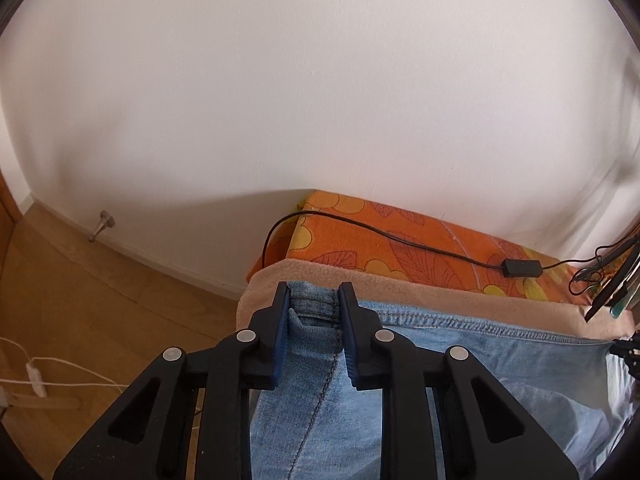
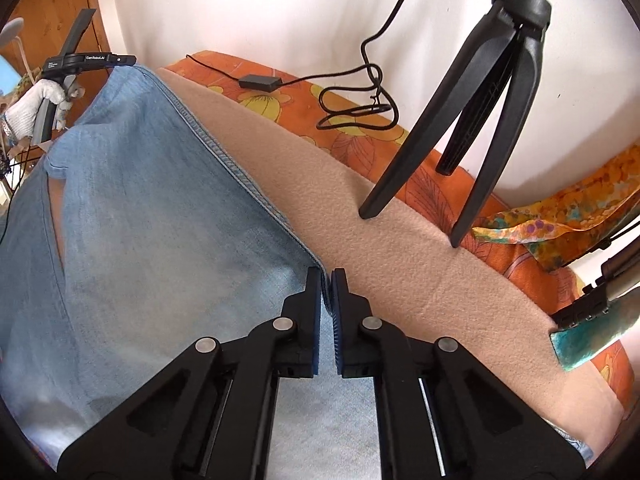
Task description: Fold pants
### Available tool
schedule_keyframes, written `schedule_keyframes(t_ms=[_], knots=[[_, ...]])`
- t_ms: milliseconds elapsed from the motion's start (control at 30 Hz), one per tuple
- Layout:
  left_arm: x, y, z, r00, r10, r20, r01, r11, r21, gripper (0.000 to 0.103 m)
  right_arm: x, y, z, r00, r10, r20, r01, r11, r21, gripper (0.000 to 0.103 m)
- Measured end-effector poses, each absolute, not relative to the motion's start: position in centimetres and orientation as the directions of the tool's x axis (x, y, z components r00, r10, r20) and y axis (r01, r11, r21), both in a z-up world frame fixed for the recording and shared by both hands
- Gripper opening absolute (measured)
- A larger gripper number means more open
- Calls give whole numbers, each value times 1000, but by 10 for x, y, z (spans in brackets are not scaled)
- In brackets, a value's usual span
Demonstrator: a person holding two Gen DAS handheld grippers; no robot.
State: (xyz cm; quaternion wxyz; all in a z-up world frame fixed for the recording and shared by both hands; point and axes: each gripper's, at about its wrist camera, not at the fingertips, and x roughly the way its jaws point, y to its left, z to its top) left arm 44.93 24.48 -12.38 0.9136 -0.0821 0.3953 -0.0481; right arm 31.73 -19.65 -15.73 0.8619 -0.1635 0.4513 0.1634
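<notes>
Now pants (image 1: 460, 344) between both jaws

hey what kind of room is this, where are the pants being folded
Probably a room in a home: wooden floor, white wall, and the jeans lying on a beige blanket over an orange floral cover.

orange bed (image 2: 352, 140), beige blanket (image 2: 400, 248), jeans (image 2: 160, 220)
</notes>
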Motion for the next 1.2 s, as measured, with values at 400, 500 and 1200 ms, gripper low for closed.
schedule_keyframes(t_ms=[400, 500, 1200], knots=[[376, 251, -52, 759, -198, -620, 80, 974, -212, 21, 235, -196, -71, 655, 179, -735, -393, 910, -129, 5], [351, 254, -38, 773, -190, -605, 89, 977, -193, 21, 207, -192, -53, 675, 189, -713, -401, 905, -140, 5], [134, 276, -59, 761, -191, -620, 81, 976, -202, 21, -8, -145, -74, 639, 261, -724, -494, 861, -126, 5]])
